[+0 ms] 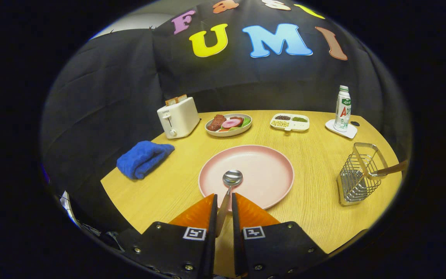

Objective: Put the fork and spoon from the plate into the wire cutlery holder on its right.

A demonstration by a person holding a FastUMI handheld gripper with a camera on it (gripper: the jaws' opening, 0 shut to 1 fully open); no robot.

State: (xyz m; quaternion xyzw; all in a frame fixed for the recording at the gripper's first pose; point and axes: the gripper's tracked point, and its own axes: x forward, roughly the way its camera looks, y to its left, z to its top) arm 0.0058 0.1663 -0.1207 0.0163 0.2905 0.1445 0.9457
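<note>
Orange ridged fingers (210, 211) of the gripper (224, 211) clenched on the wooden handle of the steel spoon (231, 179), its glossy bowl lying over the smooth round pink plate (269, 170) just ahead. Best lifted level, carried right, then tipped handle-up over the wire cutlery holder (356, 176), where a wooden-handled utensil (391, 169), probably the fork, already leans. Beyond on the grained wooden table (168, 186): soft blue folded towel (143, 159), white toaster (178, 117).

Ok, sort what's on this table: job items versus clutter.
Job: spoon, handle between the tool fingers; pink plate; wire cutlery holder, one wooden handle already in it.
Clutter: toaster, blue towel, food plate, divided dish, bottle.
</note>
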